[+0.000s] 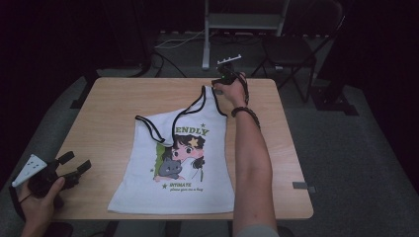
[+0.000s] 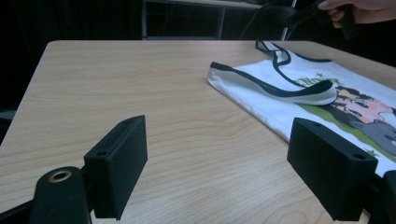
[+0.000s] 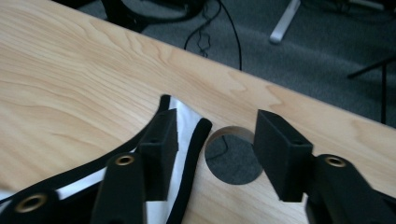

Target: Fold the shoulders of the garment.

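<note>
**Inspector:** Report from the high view first.

**Operator:** A white tank top (image 1: 178, 163) with black trim and a cartoon print lies flat on the wooden worktop (image 1: 108, 106), hem toward me, straps toward the far edge. My right claw (image 1: 221, 83) is at the far edge, at the top of the right strap (image 1: 213, 98). My left claw (image 1: 74, 165) rests over the near left corner, well apart from the top, its jaws apart with nothing between them.

**Inspector:** Left gripper view?

**Operator:** Both of my left jaws stand wide apart over bare wood. The tank top (image 2: 299, 88) lies beyond them to the right, its nearer strap (image 2: 280, 88) folded over in a loop. My right hand (image 2: 359, 9) holds its tool at the upper right corner.

**Inspector:** Right gripper view?

**Operator:** My right claw (image 3: 212, 140) is half apart, not clamped on anything. The strap end (image 3: 187, 123), white with black binding, lies just beside the left jaw, partly under it; the pads do not press on it. A round hole (image 3: 231, 156) in the worktop sits between the jaws, beside the strap. Grey floor (image 3: 327, 56) and cables (image 3: 210, 32) show past the worktop's edge.
</note>
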### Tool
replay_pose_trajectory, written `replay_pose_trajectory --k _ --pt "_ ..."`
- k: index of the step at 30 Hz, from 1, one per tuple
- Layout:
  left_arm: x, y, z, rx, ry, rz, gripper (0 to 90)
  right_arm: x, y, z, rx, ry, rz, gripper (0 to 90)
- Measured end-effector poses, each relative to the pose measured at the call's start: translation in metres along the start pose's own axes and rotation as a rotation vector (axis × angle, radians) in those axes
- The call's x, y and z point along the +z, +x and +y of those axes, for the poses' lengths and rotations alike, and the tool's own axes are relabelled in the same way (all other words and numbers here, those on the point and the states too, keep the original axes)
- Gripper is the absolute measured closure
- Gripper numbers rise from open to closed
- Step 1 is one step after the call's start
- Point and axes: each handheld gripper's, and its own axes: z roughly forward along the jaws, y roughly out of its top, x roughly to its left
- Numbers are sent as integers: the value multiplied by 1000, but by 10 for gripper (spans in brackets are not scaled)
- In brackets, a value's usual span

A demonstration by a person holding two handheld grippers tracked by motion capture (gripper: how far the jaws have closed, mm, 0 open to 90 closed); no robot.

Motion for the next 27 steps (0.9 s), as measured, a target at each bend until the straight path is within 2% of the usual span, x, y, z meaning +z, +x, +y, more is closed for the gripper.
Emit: replay_pose_trajectory --k 4,12,18,22,23,27 --pt "1 -2 0 9 4 2 200 19 2 -3 -2 39 -2 560" --pt "0 -2 0 6 2 -3 200 42 7 -10 12 65 -17 564" --pt "1 -3 0 6 7 -4 200 48 9 -12 22 58 -28 640" --pt "1 -3 0 7 6 -6 200 51 11 -13 13 60 -7 732" --pt "1 -3 0 8 6 -6 200 51 11 -13 2 57 -3 744" --pt "1 -3 0 14 9 -9 200 52 12 -13 8 56 9 793"
